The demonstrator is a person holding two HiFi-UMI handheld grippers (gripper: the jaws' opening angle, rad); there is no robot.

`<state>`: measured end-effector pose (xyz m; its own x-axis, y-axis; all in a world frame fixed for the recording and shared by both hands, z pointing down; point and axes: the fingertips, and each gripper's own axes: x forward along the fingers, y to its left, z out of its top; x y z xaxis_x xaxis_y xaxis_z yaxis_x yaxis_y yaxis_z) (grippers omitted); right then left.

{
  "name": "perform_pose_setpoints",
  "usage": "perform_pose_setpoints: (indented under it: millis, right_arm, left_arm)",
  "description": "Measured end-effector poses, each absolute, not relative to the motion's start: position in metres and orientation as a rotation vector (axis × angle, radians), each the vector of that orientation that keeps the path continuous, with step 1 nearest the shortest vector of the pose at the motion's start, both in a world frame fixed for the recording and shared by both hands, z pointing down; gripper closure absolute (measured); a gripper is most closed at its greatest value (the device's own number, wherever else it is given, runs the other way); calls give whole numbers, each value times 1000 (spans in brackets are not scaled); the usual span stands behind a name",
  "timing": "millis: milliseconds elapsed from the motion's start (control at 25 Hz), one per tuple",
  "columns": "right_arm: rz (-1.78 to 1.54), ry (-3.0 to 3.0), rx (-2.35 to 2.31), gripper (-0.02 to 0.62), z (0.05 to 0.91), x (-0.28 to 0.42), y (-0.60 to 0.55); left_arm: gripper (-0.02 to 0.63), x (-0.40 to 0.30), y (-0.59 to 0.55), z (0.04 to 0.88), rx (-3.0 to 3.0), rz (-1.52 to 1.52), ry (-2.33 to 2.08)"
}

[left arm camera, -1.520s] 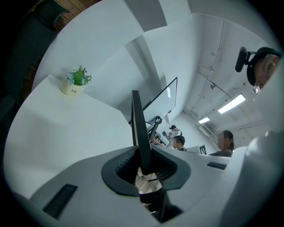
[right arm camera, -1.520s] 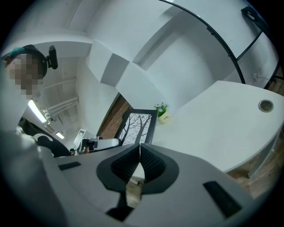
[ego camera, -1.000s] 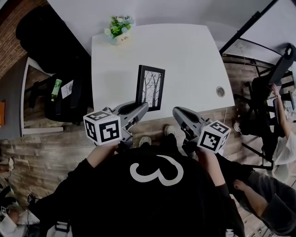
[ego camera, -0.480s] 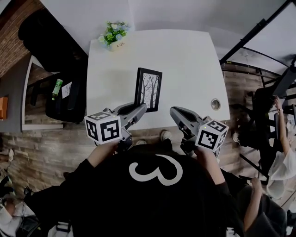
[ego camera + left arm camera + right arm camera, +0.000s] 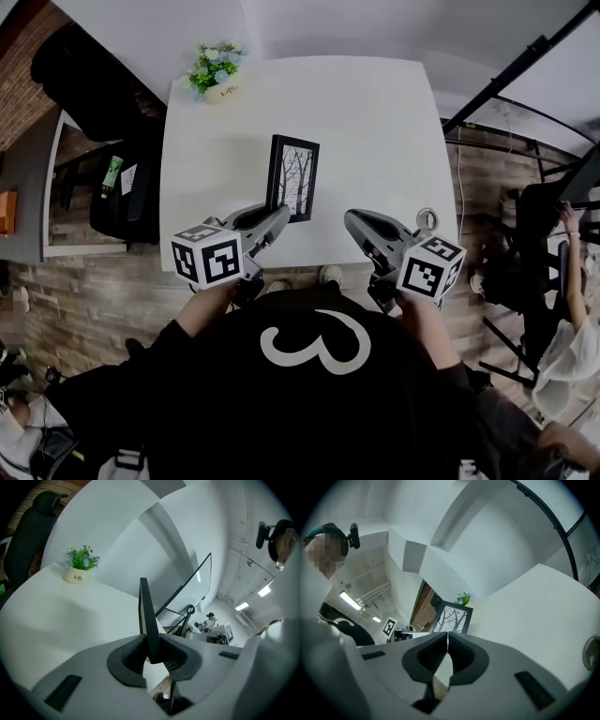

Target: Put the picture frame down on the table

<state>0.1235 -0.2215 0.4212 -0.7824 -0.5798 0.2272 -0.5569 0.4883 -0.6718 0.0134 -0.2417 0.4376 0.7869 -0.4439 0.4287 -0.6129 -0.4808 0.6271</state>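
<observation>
Bench point(image 5: 375, 122) sits lower in the head view than a second ago, so its front edge is now closer to the person's body. The person has stepped or leaned in.

Picture frame point(image 5: 292, 178) was over the front edge of the bench and is now well in over the top, left of centre. It is upright as before, with the tree print facing the right side. No tilt toward flat has begun. I can't tell from these views whether its lower edge touches the bench or hangs just above it.

Left hand-held gripper point(image 5: 279, 214) stays clenched on the frame's near lower corner. In its own view the frame point(image 5: 146, 616) stands edge-on straight up out of the closed jaws, so the grip hasn't changed.

Right hand-held gripper point(image 5: 354, 223) is closed on nothing, its pads point(image 5: 440, 657) meeting. It is beside the frame, apart from it, and low over the bench front.

Flower pot point(image 5: 214, 75) at the far left corner and the cable grommet point(image 5: 427, 221) are both well clear.

My read: the carry-in is done and the lay-down or release hasn't started. There is bare bench to the right of the frame to lower it onto.
</observation>
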Motion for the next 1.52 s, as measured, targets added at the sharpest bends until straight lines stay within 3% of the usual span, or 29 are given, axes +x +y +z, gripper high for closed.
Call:
perform_pose_setpoints:
  millis: [1520]
  right_arm:
    - [-1346,2817,-863,572,483,144,-234]
  left_arm:
    - [531,39,-243,523,1935,233,-855]
